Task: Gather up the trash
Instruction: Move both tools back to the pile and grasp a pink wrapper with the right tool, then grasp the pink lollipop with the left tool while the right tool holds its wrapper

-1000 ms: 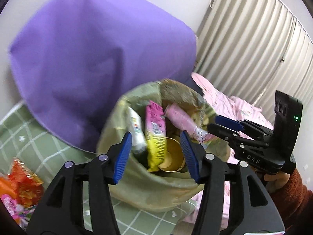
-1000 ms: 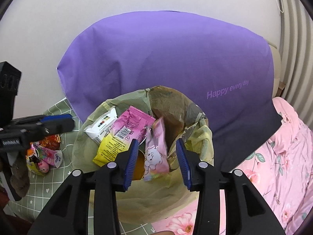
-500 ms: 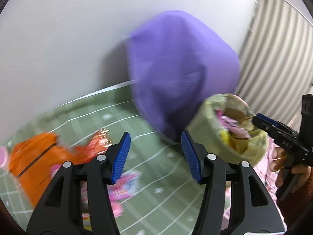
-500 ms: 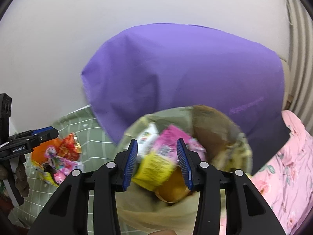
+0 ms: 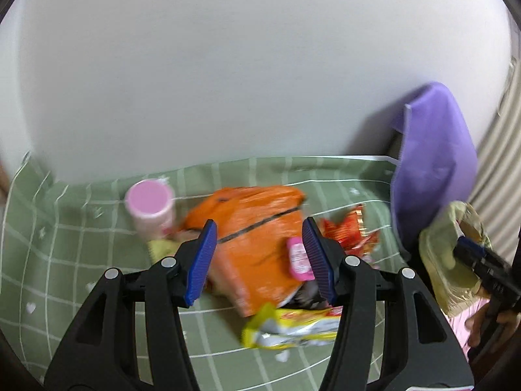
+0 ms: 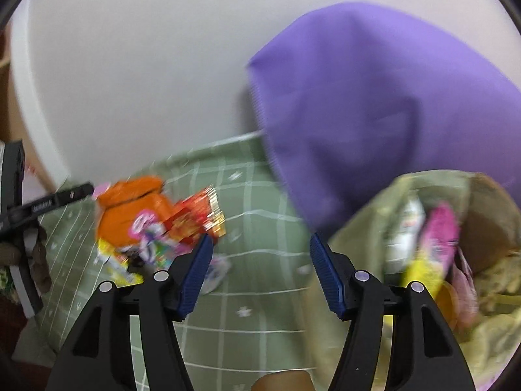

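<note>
Looks like somebody's bedroom at home. A green checked bedsheet with little white hearts and stars is covering the bed, running right up to a plain white wall. A big purple pillow is leaning against that wall at the sheet's far edge, and striped curtains are hanging at the right. Snack wrappers are lying in a pile on the sheet, and a pink cup is sitting near the wall edge.
</note>
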A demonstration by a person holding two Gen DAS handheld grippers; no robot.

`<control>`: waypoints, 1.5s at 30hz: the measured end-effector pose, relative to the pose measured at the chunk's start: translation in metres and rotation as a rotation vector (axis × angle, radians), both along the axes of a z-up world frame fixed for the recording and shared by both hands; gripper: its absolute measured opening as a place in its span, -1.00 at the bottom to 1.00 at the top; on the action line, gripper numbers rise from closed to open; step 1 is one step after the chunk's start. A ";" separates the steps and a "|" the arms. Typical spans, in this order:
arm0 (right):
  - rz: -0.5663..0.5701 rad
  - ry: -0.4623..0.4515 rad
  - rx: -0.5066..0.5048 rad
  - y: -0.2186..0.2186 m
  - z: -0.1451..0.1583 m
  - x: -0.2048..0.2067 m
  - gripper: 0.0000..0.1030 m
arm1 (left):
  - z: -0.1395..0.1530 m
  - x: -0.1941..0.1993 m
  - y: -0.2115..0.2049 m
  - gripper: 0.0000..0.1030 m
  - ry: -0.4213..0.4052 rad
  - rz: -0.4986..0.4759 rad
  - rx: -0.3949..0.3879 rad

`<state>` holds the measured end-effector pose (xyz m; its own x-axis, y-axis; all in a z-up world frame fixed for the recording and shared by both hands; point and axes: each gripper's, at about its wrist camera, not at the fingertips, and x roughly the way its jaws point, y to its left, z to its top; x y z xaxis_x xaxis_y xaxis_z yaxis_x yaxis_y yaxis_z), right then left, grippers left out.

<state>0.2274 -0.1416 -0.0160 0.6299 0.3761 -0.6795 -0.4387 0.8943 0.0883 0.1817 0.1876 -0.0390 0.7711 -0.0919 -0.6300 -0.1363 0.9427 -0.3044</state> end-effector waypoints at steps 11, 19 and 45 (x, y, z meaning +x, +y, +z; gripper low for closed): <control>0.283 0.030 -0.144 0.080 -0.045 0.000 0.14 | -0.018 -0.019 0.016 0.00 0.046 0.008 0.014; 0.367 0.138 -0.181 0.112 -0.081 0.026 -0.32 | -0.014 -0.021 0.021 0.01 0.044 -0.023 0.058; 0.031 0.169 0.023 0.030 -0.052 0.020 -0.88 | -0.023 -0.013 0.029 0.02 0.018 -0.028 -0.034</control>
<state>0.2470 -0.1116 -0.0675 0.4954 0.4102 -0.7657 -0.4436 0.8773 0.1830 0.1682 0.2164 -0.0624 0.7564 -0.1348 -0.6400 -0.1159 0.9354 -0.3340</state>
